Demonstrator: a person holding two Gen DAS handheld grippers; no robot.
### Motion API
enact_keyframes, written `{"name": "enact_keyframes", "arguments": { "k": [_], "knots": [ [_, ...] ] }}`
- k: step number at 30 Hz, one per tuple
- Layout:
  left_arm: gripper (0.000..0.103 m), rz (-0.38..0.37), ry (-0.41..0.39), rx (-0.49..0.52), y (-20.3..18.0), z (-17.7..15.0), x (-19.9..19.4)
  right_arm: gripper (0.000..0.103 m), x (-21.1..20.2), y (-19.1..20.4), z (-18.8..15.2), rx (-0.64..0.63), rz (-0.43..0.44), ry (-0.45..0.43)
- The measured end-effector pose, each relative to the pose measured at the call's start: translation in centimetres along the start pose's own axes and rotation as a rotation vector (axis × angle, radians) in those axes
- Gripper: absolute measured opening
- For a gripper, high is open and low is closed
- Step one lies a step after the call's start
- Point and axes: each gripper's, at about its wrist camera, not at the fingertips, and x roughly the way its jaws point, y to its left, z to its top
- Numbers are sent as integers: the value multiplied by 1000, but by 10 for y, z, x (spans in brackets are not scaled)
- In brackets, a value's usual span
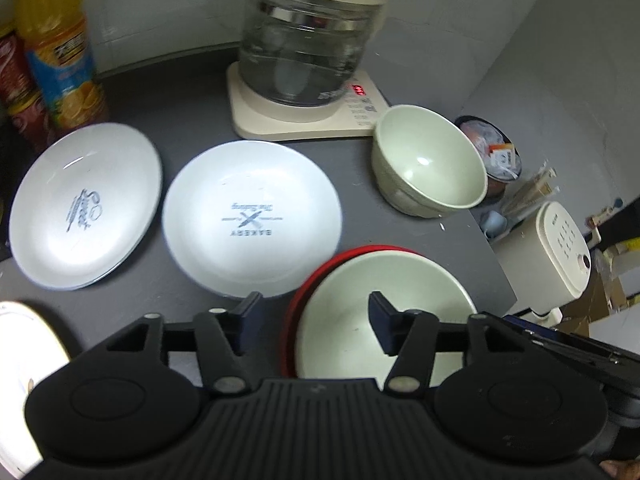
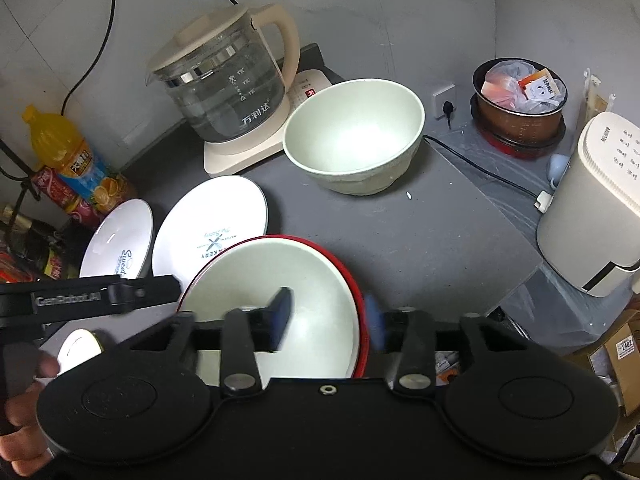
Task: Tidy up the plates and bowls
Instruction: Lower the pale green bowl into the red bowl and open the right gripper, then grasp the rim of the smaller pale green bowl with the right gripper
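Note:
A pale green bowl nested in a red bowl (image 1: 372,312) (image 2: 280,300) sits at the near edge of the grey counter (image 1: 200,96). My left gripper (image 1: 316,320) is open, its fingers straddling the nested bowl's left rim without touching it. My right gripper (image 2: 328,320) is open, one finger inside the bowl and the other outside its right rim. A second pale green bowl (image 1: 428,160) (image 2: 356,136) stands further back. Two white printed plates (image 1: 252,216) (image 1: 84,204) (image 2: 208,224) (image 2: 120,240) lie to the left.
A glass kettle on a cream base (image 1: 308,48) (image 2: 228,92) stands at the back. An orange juice bottle (image 1: 60,48) (image 2: 68,156) and a red can are at the far left. A white appliance (image 2: 596,208) and a filled pot (image 2: 520,100) sit off the counter's right edge.

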Motion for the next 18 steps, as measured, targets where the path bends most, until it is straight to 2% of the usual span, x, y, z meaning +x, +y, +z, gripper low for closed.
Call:
{"name": "enact_keyframes", "arguments": {
  "k": [5,10,18],
  "knots": [
    [65,1,17,36,-16,3,8,54,-1,-11,4,0,7,3],
    [66,3,27,50,-29,8,17,59,1,-26,11,18,2,-1],
    [66,-7,12,34,-48,24,34,59,11,-48,29,23,5,-6]
  ]
}}
